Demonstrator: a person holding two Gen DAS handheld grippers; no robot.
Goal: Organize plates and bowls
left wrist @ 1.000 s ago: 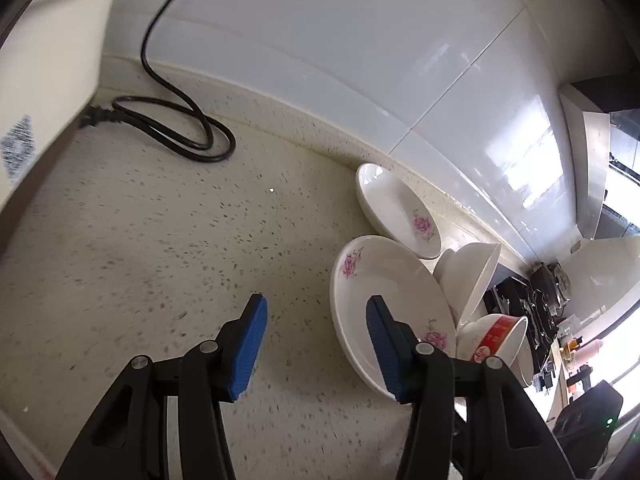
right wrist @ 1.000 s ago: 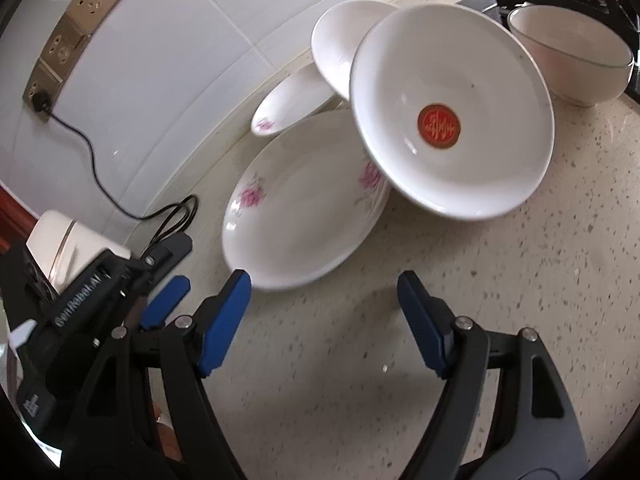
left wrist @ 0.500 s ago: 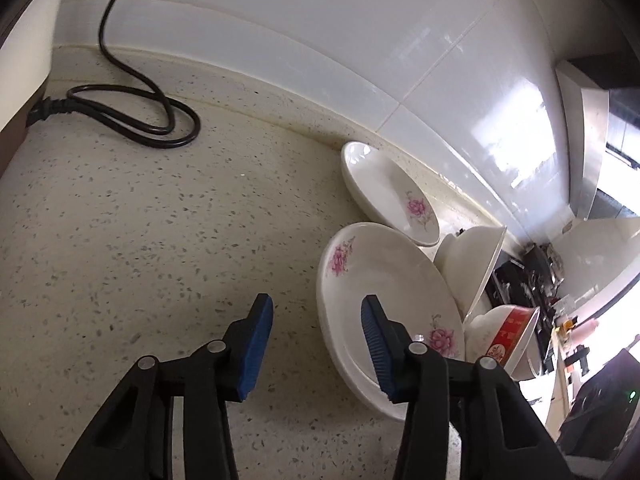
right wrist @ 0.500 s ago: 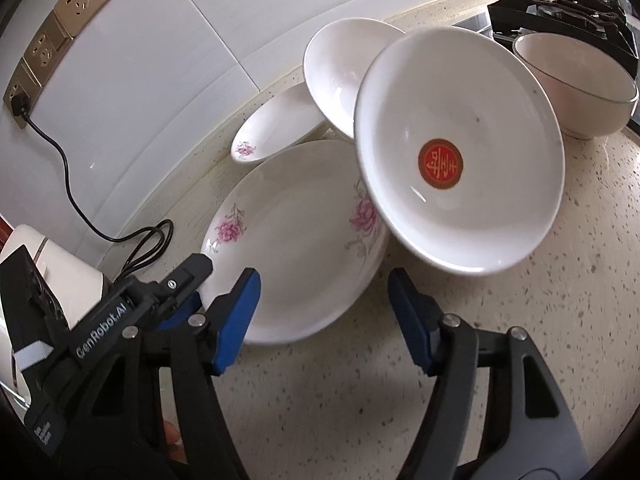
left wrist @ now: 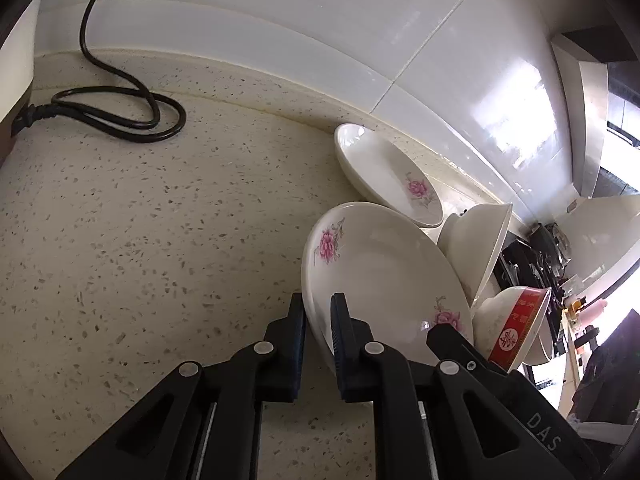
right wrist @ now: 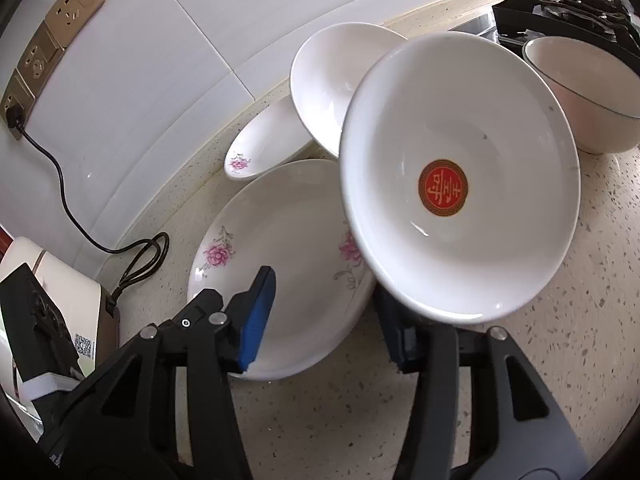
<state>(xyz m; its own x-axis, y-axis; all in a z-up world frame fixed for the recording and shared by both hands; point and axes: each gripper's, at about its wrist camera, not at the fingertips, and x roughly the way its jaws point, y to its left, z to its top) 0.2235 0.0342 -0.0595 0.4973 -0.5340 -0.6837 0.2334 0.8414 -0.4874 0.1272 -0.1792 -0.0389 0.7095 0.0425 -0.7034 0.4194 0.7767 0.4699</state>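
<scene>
Now left gripper (left wrist: 318, 320) clamps tilted floral plate (left wrist: 384, 272) rim; right gripper (right wrist: 324, 312) seemingly unclenched.

Right claw (right wrist: 324, 312) has just been closing, its jaws either side of the flowered plate's (right wrist: 288, 248) near rim, pads not yet pressing. The red-seal bowl (right wrist: 460, 176) tilts over the right finger. Beyond: two more dishes. Counter (right wrist: 560, 320) underneath.

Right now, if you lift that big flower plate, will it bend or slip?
Probably stiff and breakable: the big flower plate looks like glazed china. Its glossy rim may be slippery. The red-seal bowl leans on its edge, so lifting it could tip that bowl onto the counter.
</scene>
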